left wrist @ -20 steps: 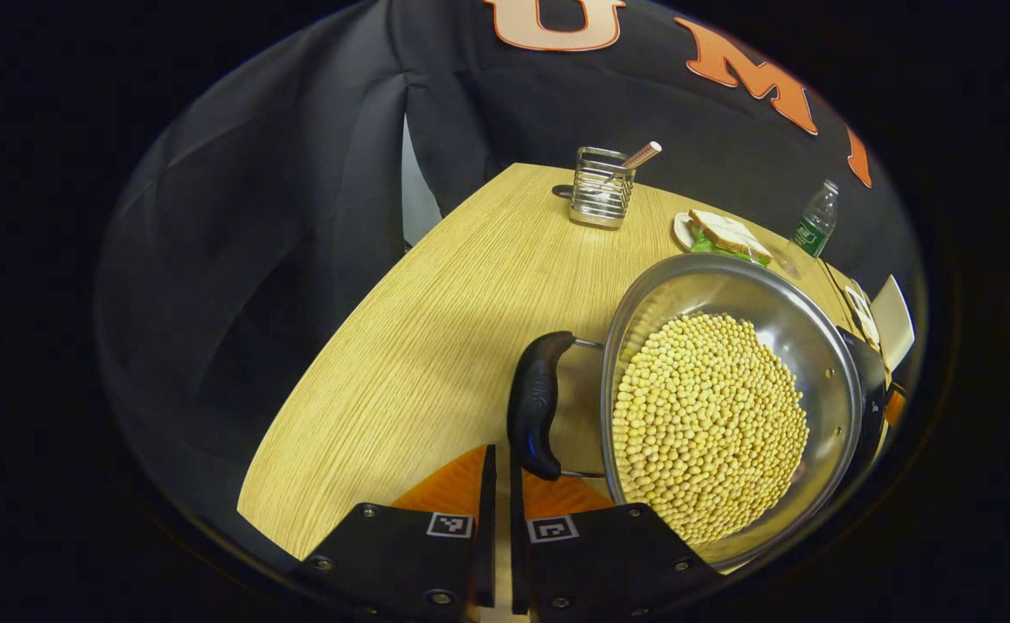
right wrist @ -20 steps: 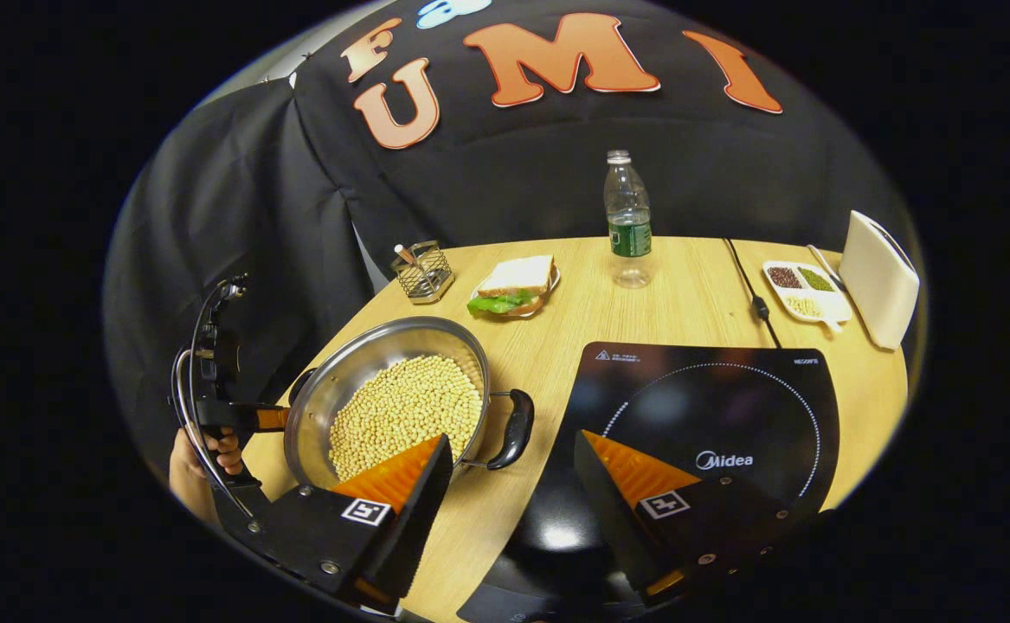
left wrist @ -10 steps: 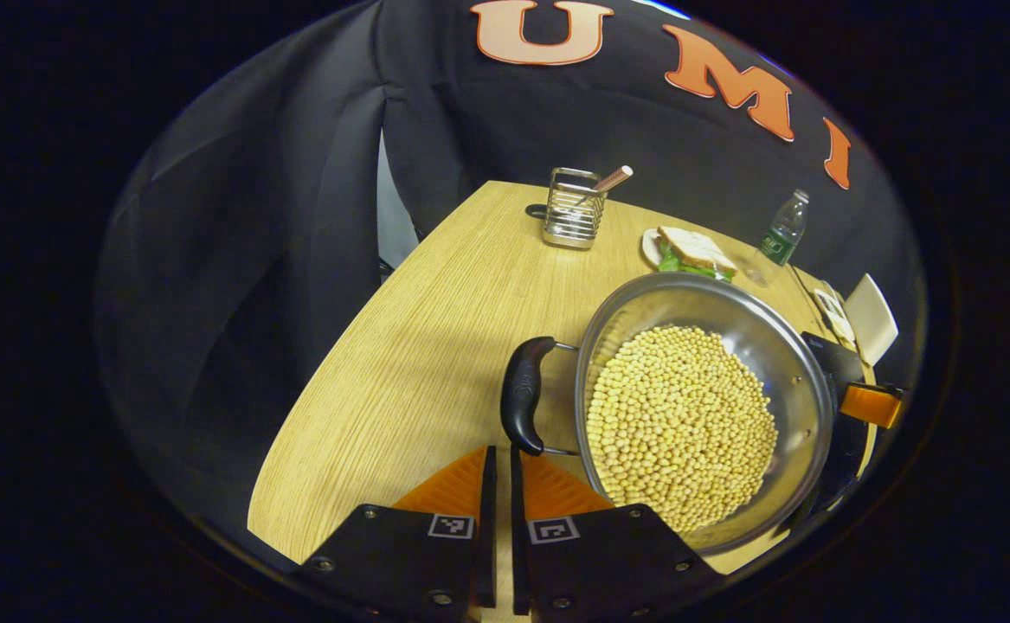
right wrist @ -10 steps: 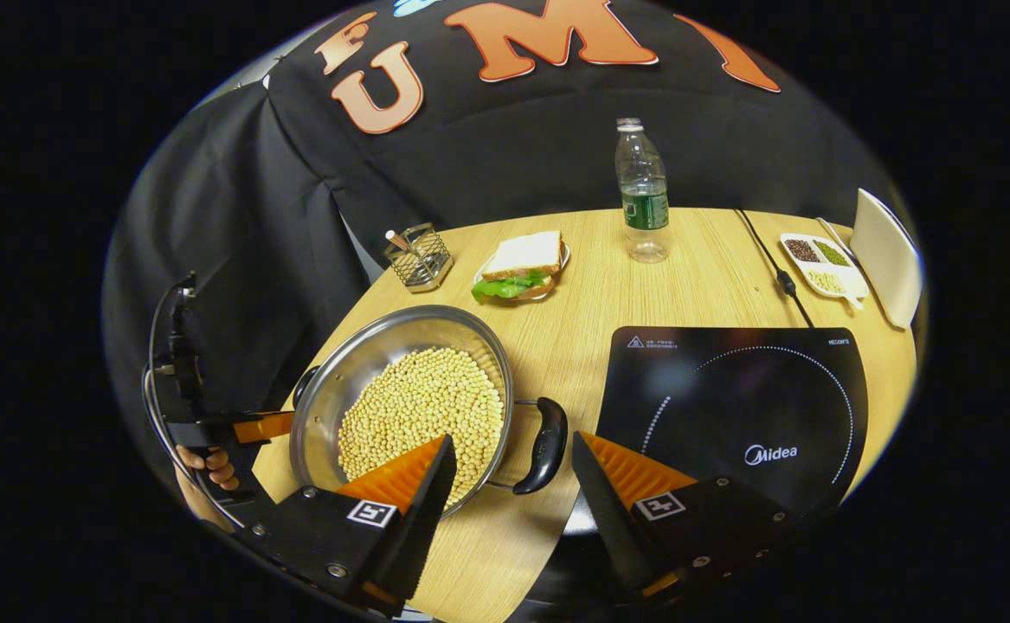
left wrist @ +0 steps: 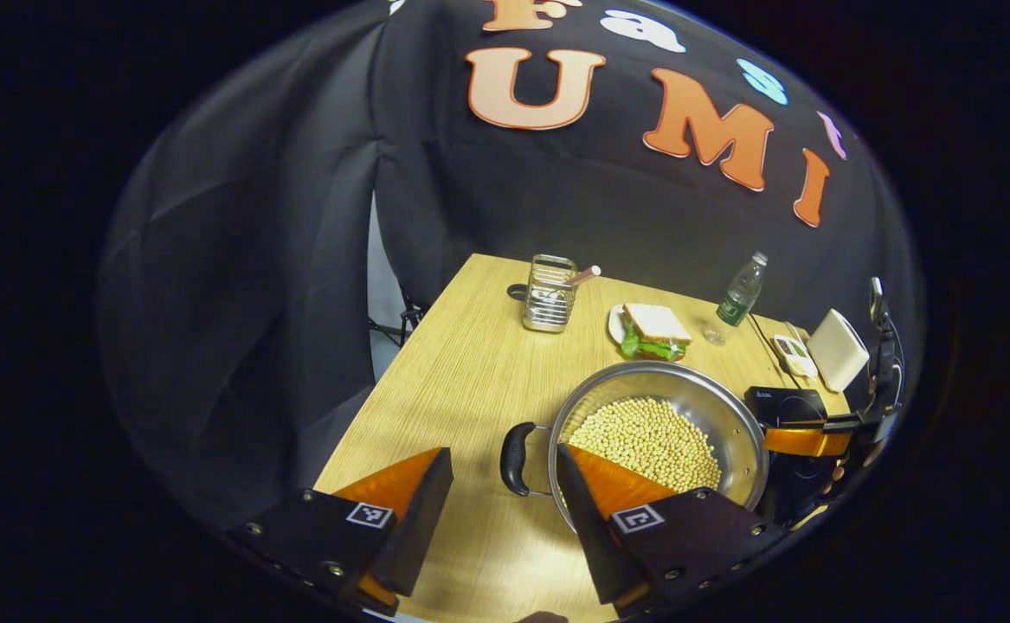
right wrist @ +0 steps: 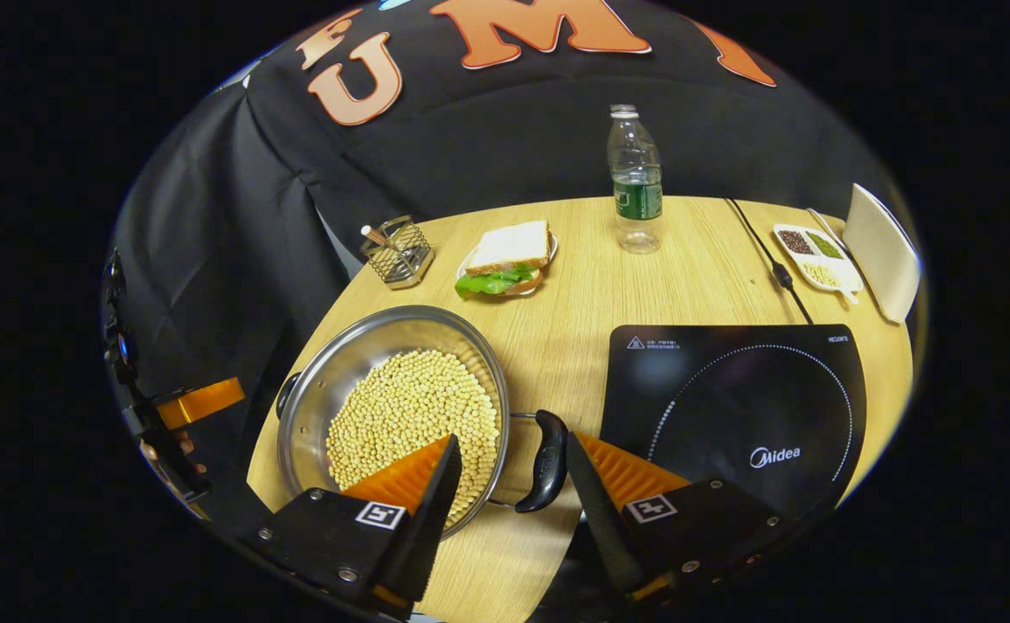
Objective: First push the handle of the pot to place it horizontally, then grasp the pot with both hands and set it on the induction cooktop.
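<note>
A steel pot (left wrist: 712,407) full of yellow soybeans (left wrist: 643,437) stands on the wooden table. In the left gripper view my left gripper (left wrist: 500,484) is open, and the pot's black left handle (left wrist: 513,446) lies just ahead between its orange fingers. In the right gripper view my right gripper (right wrist: 509,463) is open too, astride the pot's other black handle (right wrist: 548,454), not touching it. The pot (right wrist: 357,346) sits left of the black induction cooktop (right wrist: 738,407). The left gripper (right wrist: 197,402) shows beyond the pot's far handle (right wrist: 284,394).
At the back of the table (right wrist: 582,294) stand a wire holder (right wrist: 396,251), a sandwich on a plate (right wrist: 505,260) and a water bottle (right wrist: 636,182). A power cord (right wrist: 773,268), a small divided dish (right wrist: 816,255) and a white box (right wrist: 885,251) lie back right.
My left gripper has opened from shut and drawn back and up from the left handle. My right gripper has edged closer, so the right handle now lies between its fingers.
</note>
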{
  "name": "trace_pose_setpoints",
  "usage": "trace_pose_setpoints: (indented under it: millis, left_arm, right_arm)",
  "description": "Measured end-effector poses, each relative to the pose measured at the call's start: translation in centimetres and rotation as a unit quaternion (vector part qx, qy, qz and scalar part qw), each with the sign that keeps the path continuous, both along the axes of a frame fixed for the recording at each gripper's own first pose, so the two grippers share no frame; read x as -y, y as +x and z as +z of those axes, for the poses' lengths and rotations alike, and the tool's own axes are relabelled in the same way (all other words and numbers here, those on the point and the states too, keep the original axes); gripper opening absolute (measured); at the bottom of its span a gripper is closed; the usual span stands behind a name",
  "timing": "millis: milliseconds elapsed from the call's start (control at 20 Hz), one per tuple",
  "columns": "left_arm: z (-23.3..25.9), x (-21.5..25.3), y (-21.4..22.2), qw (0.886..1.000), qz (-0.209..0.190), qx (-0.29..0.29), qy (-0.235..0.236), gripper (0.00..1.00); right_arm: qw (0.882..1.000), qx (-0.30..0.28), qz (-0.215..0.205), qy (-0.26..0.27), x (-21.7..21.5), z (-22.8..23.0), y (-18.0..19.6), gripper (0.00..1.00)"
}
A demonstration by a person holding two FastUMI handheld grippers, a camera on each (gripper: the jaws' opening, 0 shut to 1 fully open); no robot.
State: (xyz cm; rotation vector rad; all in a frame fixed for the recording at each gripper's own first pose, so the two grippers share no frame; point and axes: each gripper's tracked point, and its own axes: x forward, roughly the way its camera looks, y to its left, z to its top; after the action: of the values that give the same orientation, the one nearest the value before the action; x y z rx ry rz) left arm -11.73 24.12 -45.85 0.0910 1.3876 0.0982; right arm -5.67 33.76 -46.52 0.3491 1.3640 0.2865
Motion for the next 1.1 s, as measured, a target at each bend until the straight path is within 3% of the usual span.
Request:
trace_pose_setpoints:
  millis: [150, 550, 950, 1100]
  left_arm:
    - [-1.5, 0.7, -0.3, 0.999, -0.016, -0.028, -0.001, 0.87]
    - [-6.1, 0.0, -1.2, 0.997, -0.017, -0.073, 0.003, 0.87]
    - [-10.0, 0.5, -3.5, 0.993, -0.062, -0.101, 0.015, 0.88]
    - [-10.8, 0.9, -3.8, 0.992, -0.066, -0.102, 0.023, 0.89]
  right_arm:
    - [1.000, -0.011, 0.001, -0.007, 0.0, -0.3, 0.0, 0.77]
    - [0.998, -0.054, 0.014, -0.026, -1.0, -3.0, -1.2, 0.78]
    - [0.997, -0.045, 0.041, -0.051, -1.2, -4.6, -1.0, 0.77]
    - [0.997, -0.040, 0.041, -0.059, -1.1, -5.4, -0.8, 0.69]
